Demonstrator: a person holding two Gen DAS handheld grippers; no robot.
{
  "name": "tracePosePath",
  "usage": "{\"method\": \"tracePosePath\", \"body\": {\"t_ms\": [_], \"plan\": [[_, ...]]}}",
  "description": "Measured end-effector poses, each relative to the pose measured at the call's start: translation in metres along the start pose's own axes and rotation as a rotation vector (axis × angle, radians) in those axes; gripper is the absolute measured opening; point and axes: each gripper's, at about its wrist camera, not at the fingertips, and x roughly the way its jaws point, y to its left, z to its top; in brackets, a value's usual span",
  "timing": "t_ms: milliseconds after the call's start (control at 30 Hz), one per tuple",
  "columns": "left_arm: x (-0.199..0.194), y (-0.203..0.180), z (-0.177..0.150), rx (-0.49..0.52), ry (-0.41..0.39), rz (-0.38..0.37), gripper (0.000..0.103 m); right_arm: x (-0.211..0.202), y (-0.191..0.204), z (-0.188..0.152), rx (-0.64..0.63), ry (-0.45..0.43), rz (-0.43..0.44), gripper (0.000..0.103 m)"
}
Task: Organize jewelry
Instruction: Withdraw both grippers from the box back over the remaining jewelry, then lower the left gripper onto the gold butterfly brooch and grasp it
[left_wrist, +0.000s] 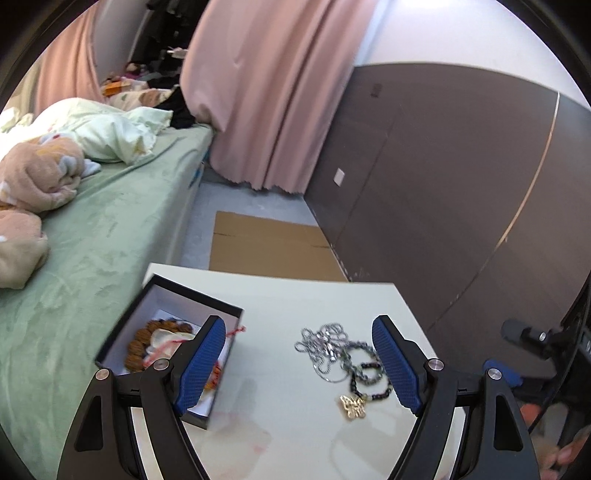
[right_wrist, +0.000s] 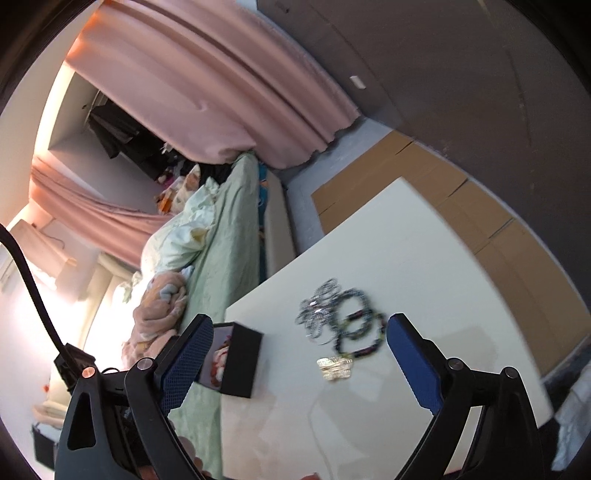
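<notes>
A white table (left_wrist: 280, 295) stands beside a bed with a green sheet (left_wrist: 110, 229). At the table's left edge sits an open black box (left_wrist: 229, 350) that already holds a brown beaded bracelet (left_wrist: 142, 343) and a piece with red cord (left_wrist: 236, 329). Well to its right on the bare tabletop lies a loose heap: a silver chain (left_wrist: 321, 343), dark beaded bracelets (left_wrist: 365, 373) overlapping it, and a gold butterfly pendant (left_wrist: 352, 406) nearest the camera.

The left gripper (left_wrist: 299, 365) hovers over the table, jaws wide apart and empty, the box at its left finger and the heap at its right. The right gripper (right_wrist: 299, 363) also stands open with nothing between its jaws, the heap just ahead.

The pieces look tangled, so lifting one would probably drag the others along or scatter them. The box sits close to the edge and a nudge could push it off toward the bed.
</notes>
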Motion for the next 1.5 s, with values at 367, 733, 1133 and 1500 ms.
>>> {"method": "tracePosePath", "body": {"t_ms": [367,733,1133,1500], "plan": [[0.042,-0.05,-0.033,0.164,0.175,-0.027,0.075,-0.019,-0.038,0.01,0.049,-0.006,-0.094,0.095],[0.077,-0.076,-0.067,0.272,0.283,0.012,0.075,-0.015,-0.067,0.01,0.122,0.052,-0.163,0.095],[0.107,-0.074,-0.09,0.306,0.355,0.111,0.075,-0.013,-0.073,0.009,0.147,0.075,-0.151,0.095],[0.108,-0.072,-0.088,0.298,0.369,0.114,0.027,-0.003,-0.07,0.007,0.123,0.108,-0.167,0.095]]}}
